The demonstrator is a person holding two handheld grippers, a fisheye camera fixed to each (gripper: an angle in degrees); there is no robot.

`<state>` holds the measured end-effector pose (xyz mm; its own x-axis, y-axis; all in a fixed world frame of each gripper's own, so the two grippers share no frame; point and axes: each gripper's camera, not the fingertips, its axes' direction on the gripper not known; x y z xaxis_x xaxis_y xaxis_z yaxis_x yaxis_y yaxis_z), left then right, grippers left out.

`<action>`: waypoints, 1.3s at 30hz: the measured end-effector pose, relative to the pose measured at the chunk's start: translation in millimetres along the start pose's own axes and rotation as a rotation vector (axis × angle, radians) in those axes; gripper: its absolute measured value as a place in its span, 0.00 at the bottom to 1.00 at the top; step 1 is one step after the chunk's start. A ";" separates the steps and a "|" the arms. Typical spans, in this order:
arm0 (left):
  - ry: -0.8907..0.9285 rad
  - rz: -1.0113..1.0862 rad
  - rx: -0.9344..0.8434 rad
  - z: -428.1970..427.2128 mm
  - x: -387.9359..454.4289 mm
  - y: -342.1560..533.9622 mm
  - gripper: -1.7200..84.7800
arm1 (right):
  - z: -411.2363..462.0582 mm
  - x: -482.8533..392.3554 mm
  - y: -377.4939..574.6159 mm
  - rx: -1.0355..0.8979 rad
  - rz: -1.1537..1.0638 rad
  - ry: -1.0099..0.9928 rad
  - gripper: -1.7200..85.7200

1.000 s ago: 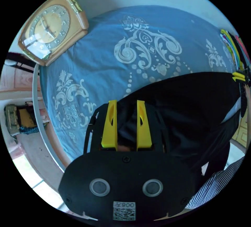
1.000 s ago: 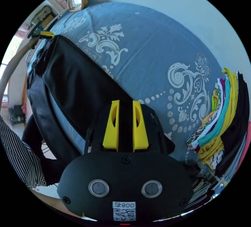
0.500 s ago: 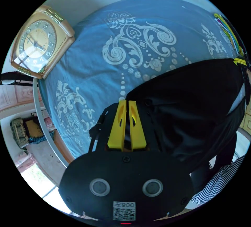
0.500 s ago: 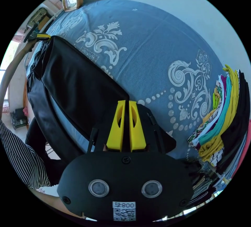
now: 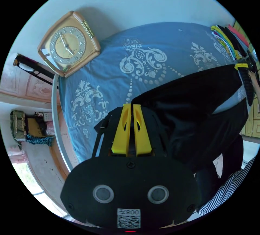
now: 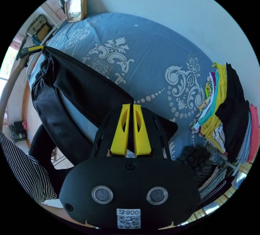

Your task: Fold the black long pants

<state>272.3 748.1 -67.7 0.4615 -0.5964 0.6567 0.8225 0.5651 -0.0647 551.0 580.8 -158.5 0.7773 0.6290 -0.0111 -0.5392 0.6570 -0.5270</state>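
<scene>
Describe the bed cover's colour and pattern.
Blue bed cover with pale scrolling floral motifs, clearest in the right gripper view.

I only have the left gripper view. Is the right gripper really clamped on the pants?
Observer: Yes. In the right gripper view the right gripper has its jaws closed on an edge of the pants.
Operator: What's beyond it?
Observer: A stack of folded clothes sits on the bed on the far side of that gripper from the pants.
Operator: Anything lower down?
Observer: A dark knit item lies by the foot of that stack, too blurred to identify.
</scene>
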 end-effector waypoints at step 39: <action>0.168 -0.218 -0.025 -32.2 76.7 441.6 0.03 | 93.6 -180.7 412.6 0.045 0.139 -0.102 0.04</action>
<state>681.7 933.5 -70.1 0.3194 -0.7898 0.5236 0.9156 0.3996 0.0444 157.7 777.1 -294.4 0.6584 0.7526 0.0066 -0.6549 0.5772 -0.4879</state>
